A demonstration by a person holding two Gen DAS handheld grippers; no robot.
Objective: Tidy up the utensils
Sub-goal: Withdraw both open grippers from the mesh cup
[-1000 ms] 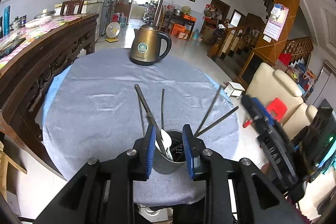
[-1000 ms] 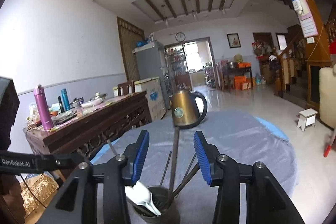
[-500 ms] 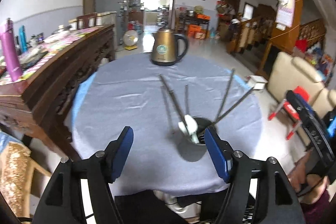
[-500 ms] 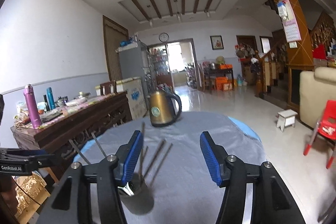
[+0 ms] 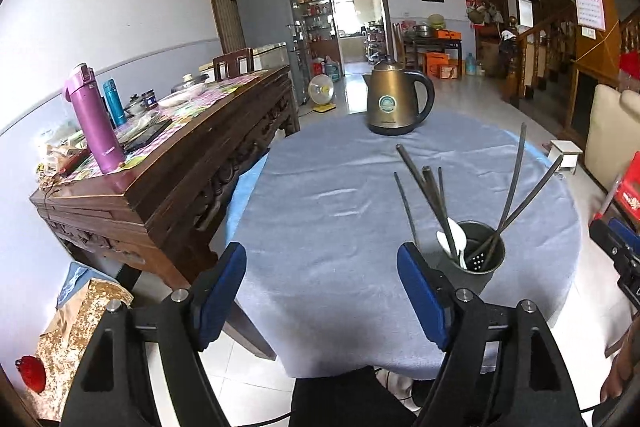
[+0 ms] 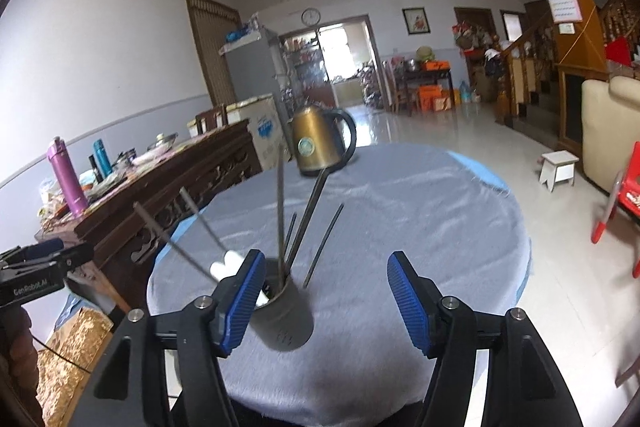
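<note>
Both grippers drawn back from the cup point(image 5: 476, 259), left gripper point(image 5: 322, 291) jaws opening wide, empty, right gripper point(image 6: 322, 301) jaws opening, empty, utensils point(image 5: 430, 195) upright in cup near table point(image 5: 320, 195) front edge, kettle point(image 5: 396, 101) at far edge.

A dark grey metal utensil cup point(image 5: 480, 259) stands upright at the lower right of the left wrist view, lower left of centre in the right wrist view. From it dark chopsticks point(image 5: 424, 195) fan out at slants, beside a white spoon point(image 5: 454, 237) and a dark perforated ladle head point(image 5: 480, 259) inside.
</note>
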